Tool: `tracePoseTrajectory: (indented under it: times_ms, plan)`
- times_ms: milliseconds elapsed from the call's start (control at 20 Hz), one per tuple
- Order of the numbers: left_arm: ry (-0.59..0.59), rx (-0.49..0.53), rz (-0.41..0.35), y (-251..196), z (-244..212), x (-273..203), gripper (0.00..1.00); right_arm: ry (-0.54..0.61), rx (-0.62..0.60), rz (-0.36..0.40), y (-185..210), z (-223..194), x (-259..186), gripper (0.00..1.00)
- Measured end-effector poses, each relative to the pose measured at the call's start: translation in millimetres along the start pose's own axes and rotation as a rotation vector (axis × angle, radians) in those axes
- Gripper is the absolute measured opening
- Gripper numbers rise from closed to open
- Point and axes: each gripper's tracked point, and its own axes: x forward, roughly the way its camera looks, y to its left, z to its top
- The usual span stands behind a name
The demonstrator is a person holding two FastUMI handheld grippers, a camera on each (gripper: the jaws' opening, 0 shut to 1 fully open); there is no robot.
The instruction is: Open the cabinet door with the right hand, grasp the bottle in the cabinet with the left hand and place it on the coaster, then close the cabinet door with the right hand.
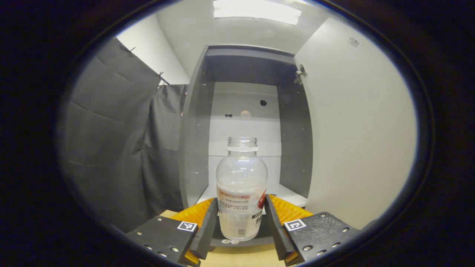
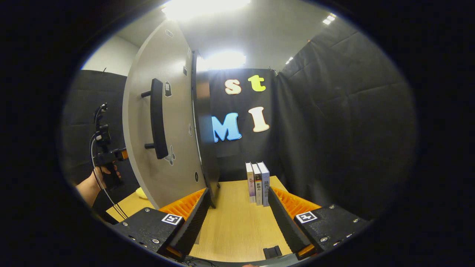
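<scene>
A clear, uncapped plastic bottle (image 1: 241, 185) with a printed label stands upright between my left gripper's (image 1: 241, 202) fingers, which press on both its sides. It is just in front of the open grey cabinet (image 1: 195, 141). The cabinet's pale door (image 1: 356, 126) is swung wide to the right. In the right gripper view the door's outer face (image 2: 174, 155) with its dark bar handle (image 2: 157, 118) is on the left. My right gripper (image 2: 238, 193) is open and holds nothing, a little right of the door's edge. A pale yellow piece (image 2: 141, 193), perhaps the coaster, peeks out beyond the door.
Three books (image 2: 258, 181) stand upright on the wooden table (image 2: 233, 222) ahead of the right gripper. A hand (image 2: 100, 178) holding the other gripper shows at far left beyond the door. Black cloth walls close the booth on both sides.
</scene>
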Motion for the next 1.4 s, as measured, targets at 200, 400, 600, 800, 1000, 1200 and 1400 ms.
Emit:
tracePoseTrajectory:
  times_ms: [200, 400, 600, 800, 1000, 1200, 1400]
  plan:
    - [0.001, 0.021, 0.002, -3.5, -27.7, -59.1, 0.70, -0.001, 0.020, 0.043, 3.9, -5.3, -4.5, 0.94]
    - [0.035, 0.020, 0.020, -0.4, -60.6, -104.6, 0.73, 0.000, 0.026, 0.064, 7.8, -9.5, -5.9, 0.94]
    - [0.041, 0.004, 0.025, 3.8, -86.3, -141.3, 0.70, 0.000, 0.028, 0.076, 12.1, -12.4, -5.9, 0.94]
    - [0.063, -0.028, 0.048, 16.3, -118.8, -173.1, 0.70, -0.003, 0.005, 0.069, 13.3, -17.4, -3.9, 0.94]
    - [0.106, -0.037, 0.070, 25.4, -152.9, -203.9, 0.70, -0.004, 0.020, 0.065, 17.8, -21.0, 1.3, 0.91]
    - [0.122, -0.048, 0.059, 26.2, -192.2, -215.2, 0.70, 0.004, -0.007, 0.047, 15.3, -27.3, 5.4, 0.95]
    - [0.171, -0.077, 0.056, 24.9, -239.7, -221.7, 0.70, 0.057, -0.037, 0.045, 21.3, -46.0, 10.0, 0.95]
